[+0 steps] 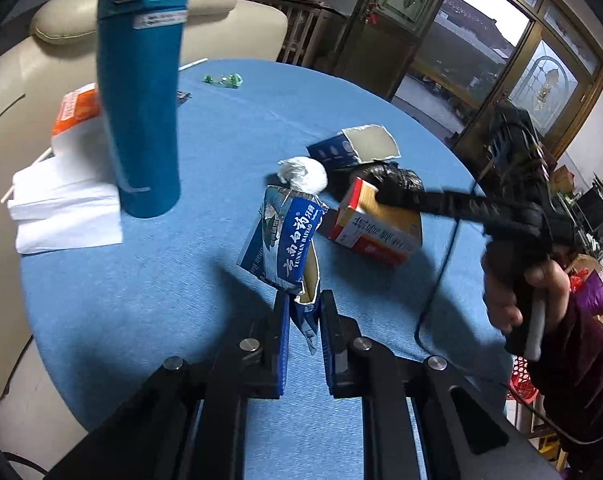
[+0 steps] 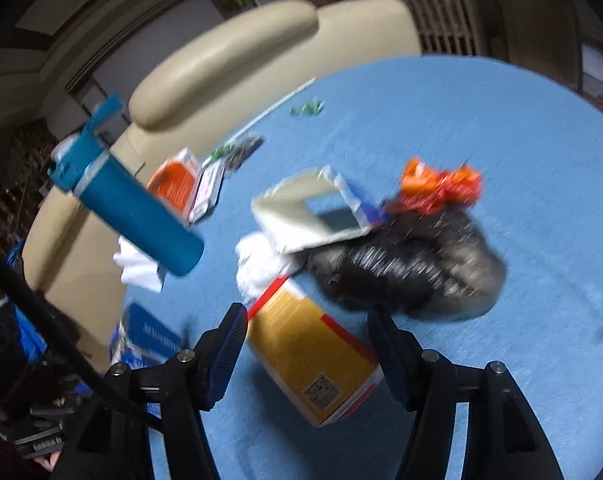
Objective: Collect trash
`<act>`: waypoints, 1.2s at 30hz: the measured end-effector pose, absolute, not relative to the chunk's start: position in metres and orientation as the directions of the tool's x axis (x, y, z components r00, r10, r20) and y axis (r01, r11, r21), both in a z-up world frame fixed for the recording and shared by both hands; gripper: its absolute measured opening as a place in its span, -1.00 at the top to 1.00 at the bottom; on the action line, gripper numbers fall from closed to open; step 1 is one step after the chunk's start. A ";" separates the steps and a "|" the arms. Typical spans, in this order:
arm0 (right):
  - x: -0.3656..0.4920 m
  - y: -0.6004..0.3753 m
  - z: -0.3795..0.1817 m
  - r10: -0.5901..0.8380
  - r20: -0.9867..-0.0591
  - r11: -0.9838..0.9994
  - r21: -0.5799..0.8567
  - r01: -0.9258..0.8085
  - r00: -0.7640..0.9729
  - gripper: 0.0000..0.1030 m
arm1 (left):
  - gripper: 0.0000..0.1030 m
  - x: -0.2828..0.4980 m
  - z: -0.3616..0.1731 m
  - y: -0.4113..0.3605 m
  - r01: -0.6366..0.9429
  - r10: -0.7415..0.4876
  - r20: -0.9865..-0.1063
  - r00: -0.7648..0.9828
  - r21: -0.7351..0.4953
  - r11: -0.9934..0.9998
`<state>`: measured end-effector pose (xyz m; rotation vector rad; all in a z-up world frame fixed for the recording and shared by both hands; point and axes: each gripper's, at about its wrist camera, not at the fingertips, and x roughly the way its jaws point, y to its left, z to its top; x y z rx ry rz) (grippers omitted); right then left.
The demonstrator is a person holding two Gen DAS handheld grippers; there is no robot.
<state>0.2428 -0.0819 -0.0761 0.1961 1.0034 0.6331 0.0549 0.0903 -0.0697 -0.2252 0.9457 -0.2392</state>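
The left gripper (image 1: 304, 312) pinches a torn blue carton (image 1: 285, 240) above the table's near edge. The right gripper (image 2: 307, 336), fingers spread, straddles the yellow box (image 2: 305, 356), which lies lengthwise between them mid-table.

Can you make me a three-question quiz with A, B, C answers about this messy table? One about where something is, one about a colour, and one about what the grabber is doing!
1. Where does the tall blue cylinder bottle stand?
A. on the blue tablecloth
B. on the cream armchair
C. on the floor

2. What colour is the crumpled plastic bag?
A. white
B. green
C. black

3. What are the left gripper fingers doing?
A. wide open
B. squeezing the torn blue-and-white carton
C. holding the bottle

Answers: 1 A, its base sits on the cloth; 2 C, it is shiny black; 3 B, both fingers pinch the carton's lower end.
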 end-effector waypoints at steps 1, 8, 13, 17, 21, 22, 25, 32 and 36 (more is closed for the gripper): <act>0.236 -0.078 -0.077 0.605 -0.719 0.782 0.456 -0.425 0.342 -0.28 | 0.71 0.054 -0.069 0.091 0.103 -0.298 -0.768 0.567 -0.292 0.951; 0.200 -0.050 -0.069 0.505 -0.772 0.812 0.274 -0.516 0.385 -0.33 | 0.71 0.053 -0.067 0.081 0.112 -0.284 -0.770 0.571 -0.269 0.957; 0.205 -0.038 -0.085 0.396 -0.813 0.871 0.185 -0.455 0.427 0.03 | 0.71 0.048 -0.059 0.075 0.129 -0.287 -0.764 0.578 -0.261 0.957; 0.191 -0.057 -0.078 0.398 -0.788 0.889 0.206 -0.408 0.469 0.04 | 0.71 0.045 -0.051 0.064 0.153 -0.286 -0.761 0.582 -0.242 0.958; 0.168 -0.097 -0.064 0.440 -0.755 0.891 0.299 -0.343 0.486 0.04 | 0.70 0.041 -0.044 0.047 0.188 -0.293 -0.760 0.581 -0.225 0.956; 0.162 -0.106 -0.060 0.442 -0.749 0.892 0.311 -0.327 0.494 0.04 | 0.71 0.039 -0.042 0.041 0.201 -0.293 -0.759 0.581 -0.215 0.956; 0.140 -0.133 -0.045 0.445 -0.724 0.895 0.337 -0.293 0.527 0.04 | 0.71 0.034 -0.033 0.023 0.241 -0.300 -0.754 0.584 -0.192 0.951; 0.079 -0.189 -0.007 0.418 -0.643 0.902 0.378 -0.208 0.642 0.03 | 0.70 0.023 -0.009 -0.017 0.320 -0.297 -0.733 0.612 -0.114 0.940; 0.050 -0.212 0.010 0.389 -0.609 0.908 0.380 -0.176 0.691 0.03 | 0.70 0.015 0.003 -0.036 0.356 -0.300 -0.721 0.625 -0.079 0.931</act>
